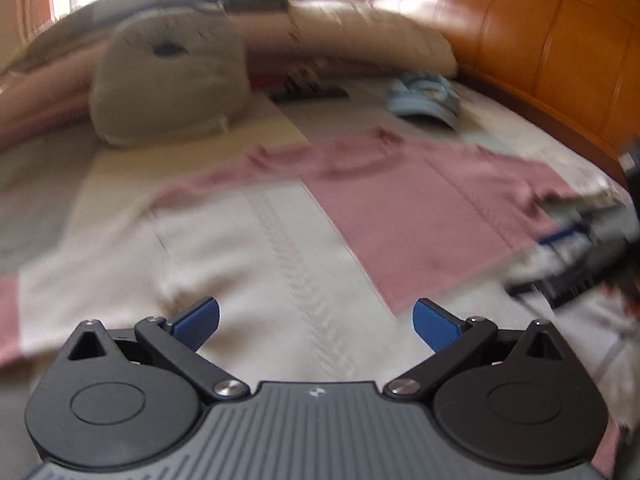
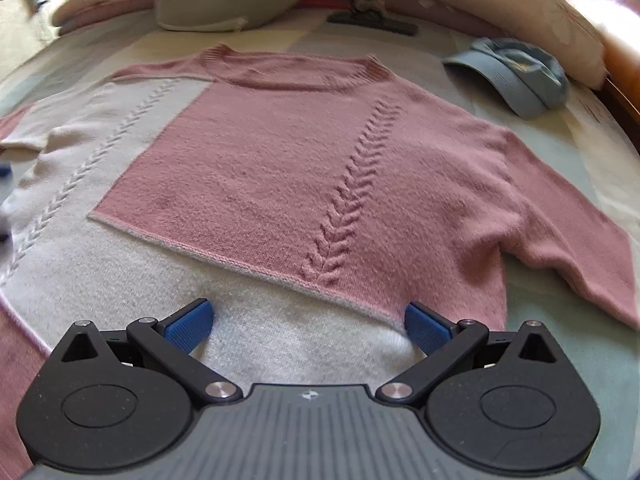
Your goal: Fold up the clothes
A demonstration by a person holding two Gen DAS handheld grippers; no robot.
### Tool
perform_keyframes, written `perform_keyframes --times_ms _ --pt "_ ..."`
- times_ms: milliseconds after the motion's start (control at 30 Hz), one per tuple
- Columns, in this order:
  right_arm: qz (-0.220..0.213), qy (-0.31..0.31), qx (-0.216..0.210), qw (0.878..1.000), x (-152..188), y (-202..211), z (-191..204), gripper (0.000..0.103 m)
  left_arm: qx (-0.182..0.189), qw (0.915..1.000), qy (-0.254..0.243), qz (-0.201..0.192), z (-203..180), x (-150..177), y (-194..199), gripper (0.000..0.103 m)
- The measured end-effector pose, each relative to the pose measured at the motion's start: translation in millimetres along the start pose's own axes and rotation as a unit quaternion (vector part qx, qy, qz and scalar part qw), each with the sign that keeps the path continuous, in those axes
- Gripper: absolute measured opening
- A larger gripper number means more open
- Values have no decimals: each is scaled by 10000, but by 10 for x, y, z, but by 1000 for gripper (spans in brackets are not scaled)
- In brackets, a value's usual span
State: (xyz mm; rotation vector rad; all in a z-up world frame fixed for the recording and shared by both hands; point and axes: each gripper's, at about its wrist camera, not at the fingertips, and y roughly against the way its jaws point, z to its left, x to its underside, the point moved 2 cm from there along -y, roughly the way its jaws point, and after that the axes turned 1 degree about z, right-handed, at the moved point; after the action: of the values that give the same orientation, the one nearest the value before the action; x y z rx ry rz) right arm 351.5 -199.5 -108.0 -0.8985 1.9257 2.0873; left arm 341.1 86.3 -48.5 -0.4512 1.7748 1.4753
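Both tools spread and empty over an unfolded sweater

The left gripper (image 1: 316, 324) and right gripper (image 2: 306, 326) were found released above the sweater (image 2: 304, 152), laid flat on the bed (image 2: 560, 152). A shallow pinch was judged likely to lift one knit layer only and skew the fold. The headboard (image 1: 540, 40) was recorded only in the blurred left view; the cable stitch was resolved clearly only in the right.

Left gripper (image 1: 316, 324) gapes over sweater (image 1: 420, 204) — blurred.
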Motion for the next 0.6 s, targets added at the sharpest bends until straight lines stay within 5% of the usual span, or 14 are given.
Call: perform_keyframes --times_ms 133,300,433,600 --pt "31 -283 81 9996 16 88 91 103 19 9994 336 -18 330 -257 -376 102" --pt "-150 -192 -151 9996 97 260 344 103 312 9909 1156 620 580 -91 -975 102" --pt "-2 -182 -259 9995 216 251 468 103 416 9928 971 567 573 -156 -930 102" --pt "-72 -188 -265 9994 307 186 474 103 328 9895 1346 413 875 -578 -1094 102"
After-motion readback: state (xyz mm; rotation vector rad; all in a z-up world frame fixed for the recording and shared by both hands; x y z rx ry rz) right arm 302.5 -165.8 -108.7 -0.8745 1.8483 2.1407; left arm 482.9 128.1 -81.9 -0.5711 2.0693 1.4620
